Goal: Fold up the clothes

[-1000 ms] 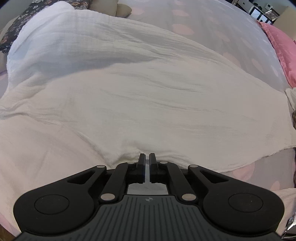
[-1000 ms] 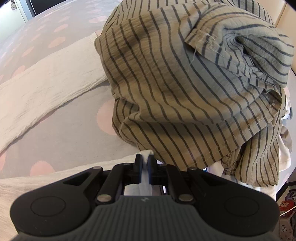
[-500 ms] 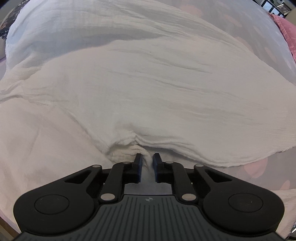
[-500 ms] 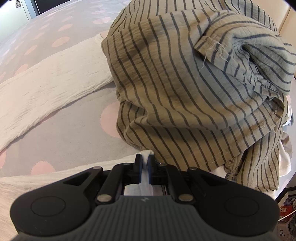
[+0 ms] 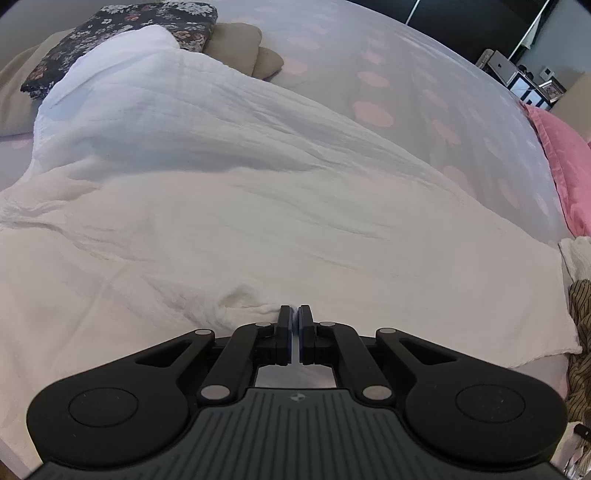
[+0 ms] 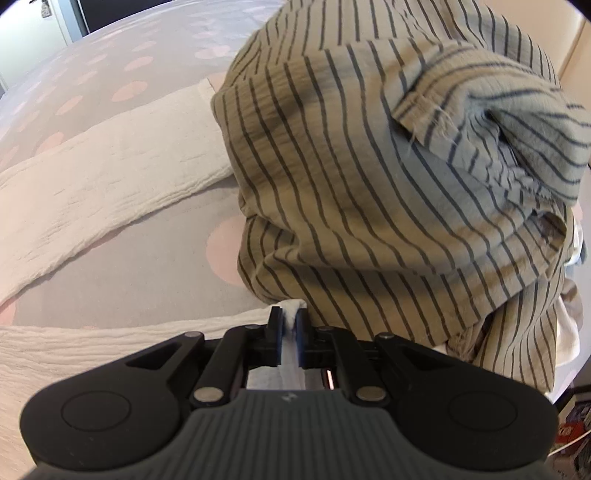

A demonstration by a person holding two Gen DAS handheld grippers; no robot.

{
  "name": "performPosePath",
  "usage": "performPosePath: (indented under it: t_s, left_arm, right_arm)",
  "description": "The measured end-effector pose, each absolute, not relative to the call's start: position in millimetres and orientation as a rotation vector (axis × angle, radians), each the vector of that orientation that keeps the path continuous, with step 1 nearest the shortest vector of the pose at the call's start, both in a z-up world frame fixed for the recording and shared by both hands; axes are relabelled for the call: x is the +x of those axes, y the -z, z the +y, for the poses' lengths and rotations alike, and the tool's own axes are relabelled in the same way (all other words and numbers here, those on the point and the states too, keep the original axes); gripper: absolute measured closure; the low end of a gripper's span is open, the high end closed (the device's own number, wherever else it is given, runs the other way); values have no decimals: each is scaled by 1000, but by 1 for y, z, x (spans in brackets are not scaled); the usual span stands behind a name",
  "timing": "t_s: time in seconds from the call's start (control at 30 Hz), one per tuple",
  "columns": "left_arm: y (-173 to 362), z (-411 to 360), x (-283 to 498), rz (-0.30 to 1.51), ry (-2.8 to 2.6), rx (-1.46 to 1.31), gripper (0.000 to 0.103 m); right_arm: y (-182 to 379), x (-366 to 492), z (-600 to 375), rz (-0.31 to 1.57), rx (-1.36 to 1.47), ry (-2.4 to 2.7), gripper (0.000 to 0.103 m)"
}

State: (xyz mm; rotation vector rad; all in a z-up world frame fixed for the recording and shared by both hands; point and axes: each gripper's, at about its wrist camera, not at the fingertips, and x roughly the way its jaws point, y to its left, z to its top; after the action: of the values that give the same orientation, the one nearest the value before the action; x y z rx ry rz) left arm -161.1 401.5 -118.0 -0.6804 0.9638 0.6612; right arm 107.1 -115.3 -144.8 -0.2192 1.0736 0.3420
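A large white crinkled garment (image 5: 258, 206) lies spread over the bed. My left gripper (image 5: 294, 318) is shut at its near hem, beside a small pucker of cloth; I cannot tell whether cloth is pinched. My right gripper (image 6: 287, 318) is shut on a bunched corner of the same white garment (image 6: 110, 177), which shows between the pads. A heap of olive striped clothes (image 6: 388, 177) rises right behind the right gripper, touching the held corner.
The bed sheet (image 5: 388, 85) is grey with pink dots. A dark floral cloth (image 5: 122, 33) and tan pillows (image 5: 236, 48) lie at the far left. A pink pillow (image 5: 565, 155) lies at the right. The striped heap's edge (image 5: 580, 325) shows at the right.
The left gripper was slightly open half a second ago and is now shut at the hem, drawn back so more of the bed shows. The right gripper keeps its hold, shifted slightly left.
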Motion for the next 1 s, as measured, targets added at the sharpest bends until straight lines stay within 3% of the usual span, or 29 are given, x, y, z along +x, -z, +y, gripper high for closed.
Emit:
performPosePath:
  t_s: [0.07,0.13,0.2,0.43,1.0]
  left_arm:
    - [119,400,-159,962,-637,-680,96]
    - [115,399,-161,953,-621,-673,78]
    - [111,397,-162,945,-612,-652,75]
    - [102,370,-166,982,-483,-457,73]
    - [129,272,-245,1153,-75,58,73]
  right_arm:
    - [144,105,-113,1043,-254,-331,87]
    - [143,103,-112,1014,-288,-323,86]
    - [142,101,-112,1006,-288,-336,86]
    - [144,80,-103,1018,-308,-540,86]
    - [144,-93,-35,858,-863,-1301,83]
